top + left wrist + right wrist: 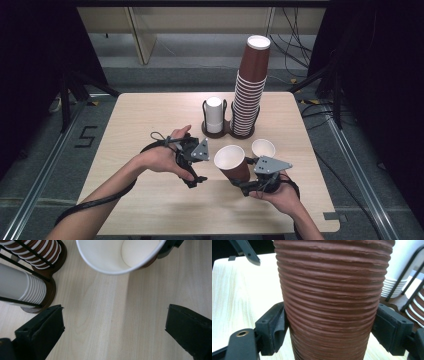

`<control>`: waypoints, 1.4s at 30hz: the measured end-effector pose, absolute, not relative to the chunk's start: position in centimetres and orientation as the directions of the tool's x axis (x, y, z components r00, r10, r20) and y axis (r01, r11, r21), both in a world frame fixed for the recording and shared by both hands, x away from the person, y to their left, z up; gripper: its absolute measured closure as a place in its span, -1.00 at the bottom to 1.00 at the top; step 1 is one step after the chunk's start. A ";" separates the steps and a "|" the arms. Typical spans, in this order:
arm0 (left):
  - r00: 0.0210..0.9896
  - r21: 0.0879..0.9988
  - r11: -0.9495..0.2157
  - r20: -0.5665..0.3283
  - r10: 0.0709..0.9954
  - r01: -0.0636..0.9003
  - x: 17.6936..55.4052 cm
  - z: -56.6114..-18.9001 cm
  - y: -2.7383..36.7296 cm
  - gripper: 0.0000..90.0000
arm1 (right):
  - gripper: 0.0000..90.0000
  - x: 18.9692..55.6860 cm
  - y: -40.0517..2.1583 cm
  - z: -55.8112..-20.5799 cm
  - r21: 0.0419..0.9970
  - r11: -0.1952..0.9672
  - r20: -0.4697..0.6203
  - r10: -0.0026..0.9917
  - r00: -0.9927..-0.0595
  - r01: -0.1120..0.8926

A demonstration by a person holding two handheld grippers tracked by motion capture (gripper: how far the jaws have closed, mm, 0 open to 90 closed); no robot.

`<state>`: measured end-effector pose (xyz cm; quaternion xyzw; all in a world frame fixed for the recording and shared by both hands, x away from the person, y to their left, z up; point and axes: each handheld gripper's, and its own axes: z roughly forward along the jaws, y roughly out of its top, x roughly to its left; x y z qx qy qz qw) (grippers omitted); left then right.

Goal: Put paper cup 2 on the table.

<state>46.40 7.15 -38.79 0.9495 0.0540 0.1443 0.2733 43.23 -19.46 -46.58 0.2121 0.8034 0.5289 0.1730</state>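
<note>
Between your right gripper's (329,332) black pads sits the ribbed brown paper cup (332,302), clamped on both sides; your left gripper (112,332) gapes wide, empty.

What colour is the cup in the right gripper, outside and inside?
Brown ribbed outside, white inside; the cup shows best in the right gripper view.

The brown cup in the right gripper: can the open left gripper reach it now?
Probably yes. The left gripper, jaws wide open, faces the brown cup held by the right gripper, with bare table between them.
</note>
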 end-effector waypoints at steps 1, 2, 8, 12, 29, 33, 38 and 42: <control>0.951 0.547 -0.837 0.240 0.193 0.032 46.4 -39.1 7.3 -0.97 | -0.55 43.3 -19.7 -46.6 0.925 0.351 -0.065 0.524 -0.849 0.145; 0.950 0.557 -0.830 0.236 0.204 0.040 46.3 -39.2 7.3 -0.96 | -0.55 43.2 -19.9 -46.6 0.923 0.356 -0.068 0.523 -0.850 0.145; 0.939 0.615 -0.783 0.207 0.275 0.094 46.2 -40.6 8.2 -0.94 | -0.55 42.7 -20.3 -47.0 0.934 0.320 -0.041 0.541 -0.840 0.160; 0.928 0.645 -0.754 0.191 0.319 0.126 46.1 -41.4 8.8 -0.93 | -0.55 42.6 -20.5 -47.2 0.937 0.309 -0.034 0.543 -0.839 0.162; 0.898 0.679 -0.711 0.180 0.401 0.181 45.9 -43.6 9.6 -0.90 | -0.55 41.5 -22.7 -46.8 0.954 0.259 -0.030 0.580 -0.814 0.149; 0.897 0.677 -0.712 0.180 0.404 0.185 46.0 -43.6 9.6 -0.90 | -0.55 40.8 -23.9 -46.6 0.962 0.232 -0.023 0.598 -0.801 0.146; 0.893 0.687 -0.702 0.180 0.412 0.185 46.0 -43.7 9.3 -0.89 | -0.55 40.2 -25.4 -46.5 0.963 0.220 -0.011 0.617 -0.787 0.158; 0.891 0.688 -0.701 0.180 0.416 0.188 46.1 -43.9 9.2 -0.89 | -0.55 39.9 -26.5 -46.4 0.965 0.213 -0.016 0.634 -0.774 0.155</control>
